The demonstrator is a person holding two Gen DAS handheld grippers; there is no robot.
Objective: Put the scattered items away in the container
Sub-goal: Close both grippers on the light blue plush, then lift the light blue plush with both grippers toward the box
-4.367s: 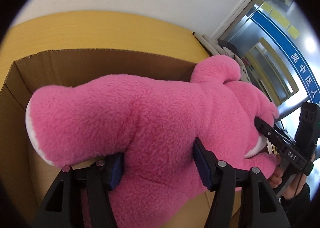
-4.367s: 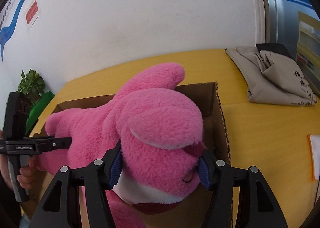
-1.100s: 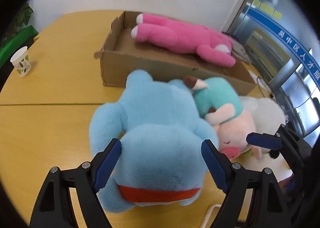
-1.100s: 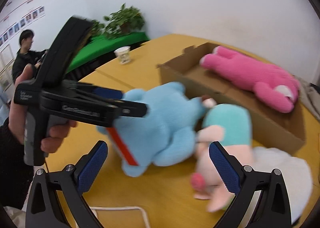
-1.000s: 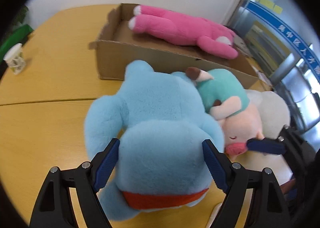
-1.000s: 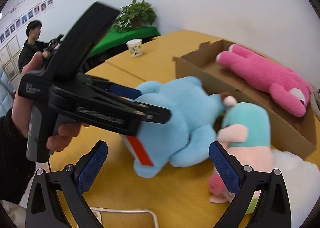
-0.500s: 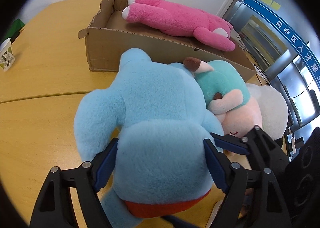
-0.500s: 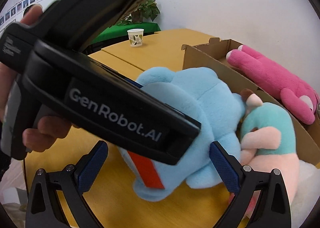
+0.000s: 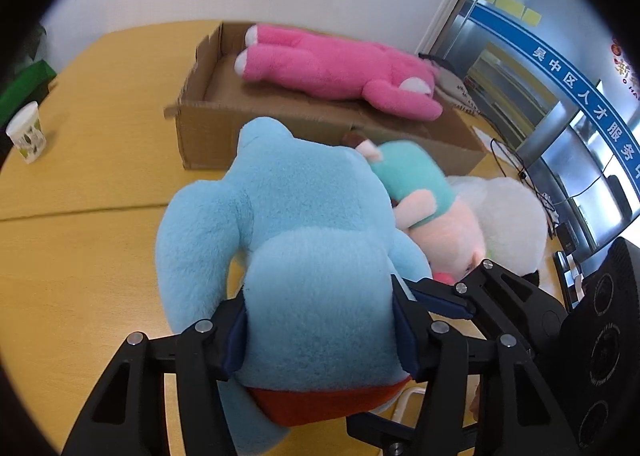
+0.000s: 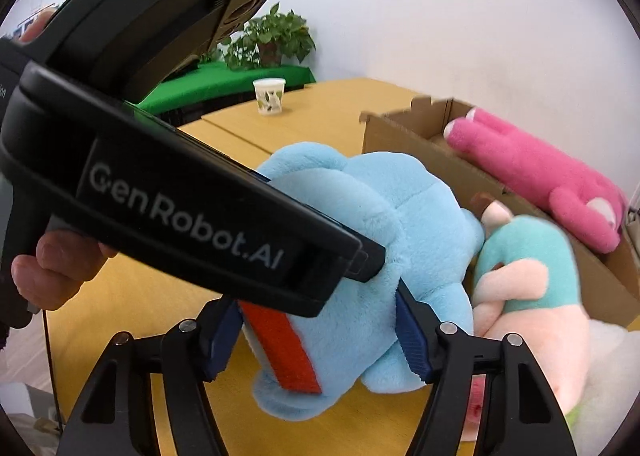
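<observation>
A large light-blue plush point(image 9: 304, 240) with a red patch lies on the yellow table, also in the right wrist view point(image 10: 372, 240). My left gripper point(image 9: 320, 332) is shut on its lower body. My right gripper point(image 10: 320, 336) is shut on the same plush from its other side. A pink-and-teal pig plush point(image 9: 424, 211) and a white plush point(image 9: 512, 219) lie against it on the right. The cardboard box point(image 9: 200, 135) stands behind, with the pink plush point(image 9: 336, 67) lying inside; the box point(image 10: 404, 135) also shows in the right wrist view.
A paper cup point(image 9: 26, 133) stands at the table's left edge, also seen far back point(image 10: 270, 95) in the right wrist view. A green plant point(image 10: 272, 35) is behind it. A folded beige cloth point(image 9: 452, 83) lies beyond the box. Cables point(image 9: 516, 163) run at the right.
Both grippers, open around the blue plush half a second ago, have closed on it. The right gripper has come in closer to the left one.
</observation>
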